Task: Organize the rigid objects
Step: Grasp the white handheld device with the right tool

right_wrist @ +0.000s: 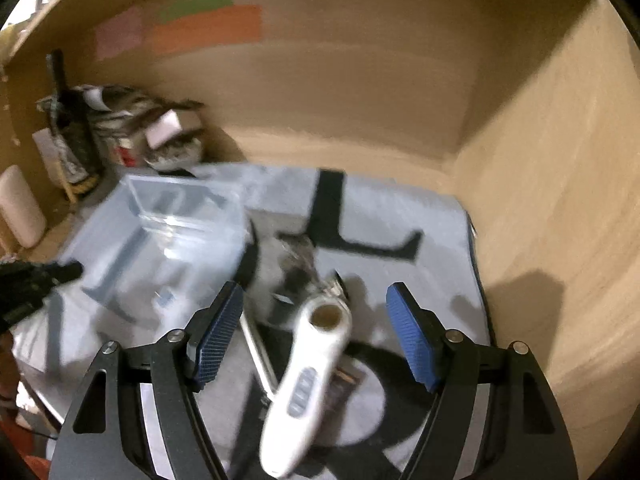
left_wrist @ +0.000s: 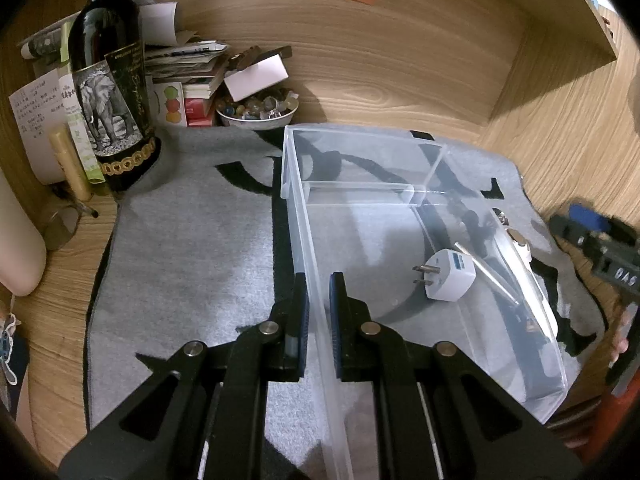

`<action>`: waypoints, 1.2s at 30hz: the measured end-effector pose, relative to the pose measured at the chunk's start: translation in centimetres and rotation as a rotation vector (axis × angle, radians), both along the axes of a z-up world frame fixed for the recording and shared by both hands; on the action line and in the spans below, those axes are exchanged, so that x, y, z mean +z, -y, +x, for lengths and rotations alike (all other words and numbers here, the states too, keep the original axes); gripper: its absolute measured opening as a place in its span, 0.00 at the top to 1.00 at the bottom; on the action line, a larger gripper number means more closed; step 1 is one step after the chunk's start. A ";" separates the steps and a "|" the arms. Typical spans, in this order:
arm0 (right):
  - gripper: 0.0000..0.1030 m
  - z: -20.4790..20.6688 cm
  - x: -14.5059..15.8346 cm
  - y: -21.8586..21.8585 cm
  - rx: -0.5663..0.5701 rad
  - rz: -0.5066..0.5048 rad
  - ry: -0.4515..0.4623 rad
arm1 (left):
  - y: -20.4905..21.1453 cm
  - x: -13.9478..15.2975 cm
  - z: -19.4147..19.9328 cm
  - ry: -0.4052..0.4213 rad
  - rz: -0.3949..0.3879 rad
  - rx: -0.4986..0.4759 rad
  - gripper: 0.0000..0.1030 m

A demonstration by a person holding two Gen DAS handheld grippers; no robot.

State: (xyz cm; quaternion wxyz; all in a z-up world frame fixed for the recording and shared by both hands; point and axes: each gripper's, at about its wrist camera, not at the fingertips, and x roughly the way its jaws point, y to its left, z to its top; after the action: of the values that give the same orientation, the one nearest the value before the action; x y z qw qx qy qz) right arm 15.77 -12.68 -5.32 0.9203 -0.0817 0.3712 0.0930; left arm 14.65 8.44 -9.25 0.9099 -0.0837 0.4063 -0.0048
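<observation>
A clear plastic bin (left_wrist: 384, 216) with dividers sits on a grey mat. My left gripper (left_wrist: 319, 292) is shut on the bin's left wall, one finger on each side. A white plug adapter (left_wrist: 450, 276) lies inside the bin, with a thin metal rod (left_wrist: 486, 274) next to it. In the right wrist view my right gripper (right_wrist: 316, 300) is open above a white handheld device (right_wrist: 308, 384) lying on the mat, beside a metal rod (right_wrist: 258, 356) and a set of keys (right_wrist: 298, 264). The bin (right_wrist: 168, 232) is to its left. This view is blurred.
A dark wine bottle (left_wrist: 114, 80), stacked papers and boxes (left_wrist: 188, 68) and a bowl of small items (left_wrist: 258, 110) crowd the back left corner. Wooden walls (left_wrist: 560, 120) enclose the back and right. The grey mat (left_wrist: 192, 260) has black markings.
</observation>
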 end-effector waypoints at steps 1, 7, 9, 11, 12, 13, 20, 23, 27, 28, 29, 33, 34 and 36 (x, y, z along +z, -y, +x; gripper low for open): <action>0.31 0.1 -0.5 0.4 -0.012 0.002 -0.015 | 0.0 0.0 0.0 -0.002 0.001 0.000 0.91; 0.31 0.5 -3.9 1.6 -0.047 0.016 -0.103 | 0.0 -0.2 0.0 -0.013 0.009 0.000 0.91; 0.31 0.8 -5.1 1.6 -0.055 0.008 -0.128 | 0.1 -0.3 0.1 -0.014 0.012 0.002 0.91; 0.31 1.1 -6.0 1.6 -0.054 0.008 -0.151 | 0.1 -0.3 0.1 -0.015 0.015 0.003 0.91; 0.34 1.4 -6.4 1.7 -0.056 0.009 -0.159 | 0.1 -0.3 0.1 -0.015 0.017 0.003 0.91; 0.37 1.7 -6.6 1.7 -0.054 0.011 -0.167 | 0.2 -0.4 0.2 -0.015 0.018 0.003 0.91; 0.59 3.7 -7.4 1.1 -0.015 0.035 -0.207 | 0.1 -0.5 0.2 -0.017 0.018 0.003 0.91; 0.64 3.6 -7.3 1.0 -0.013 0.032 -0.188 | 0.1 -0.5 0.2 -0.017 0.019 0.001 0.91; 0.65 2.8 -6.5 1.7 -0.025 0.067 -0.159 | 0.2 -0.5 0.2 -0.017 0.019 0.003 0.91; 0.65 2.6 -6.1 2.0 -0.030 0.074 -0.147 | 0.2 -0.5 0.2 -0.016 0.019 0.002 0.91; 0.65 2.5 -5.7 2.1 -0.033 0.081 -0.137 | 0.2 -0.5 0.2 -0.015 0.021 0.002 0.91; 0.65 1.4 -3.8 2.6 -0.043 0.110 -0.081 | 0.1 -0.5 0.2 -0.010 0.026 0.000 0.91; 0.65 1.4 -3.3 2.6 -0.045 0.118 -0.068 | 0.1 -0.5 0.2 -0.009 0.027 0.000 0.91; 0.65 1.0 -2.0 2.6 -0.045 0.142 -0.029 | 0.1 -0.4 0.1 -0.008 0.025 0.001 0.91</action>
State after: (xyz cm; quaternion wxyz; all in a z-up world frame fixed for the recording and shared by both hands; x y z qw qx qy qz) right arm 16.74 -15.28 -7.29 0.9201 -0.0064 0.3789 0.0994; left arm 14.78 8.33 -9.69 0.9092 -0.0724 0.4100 0.0011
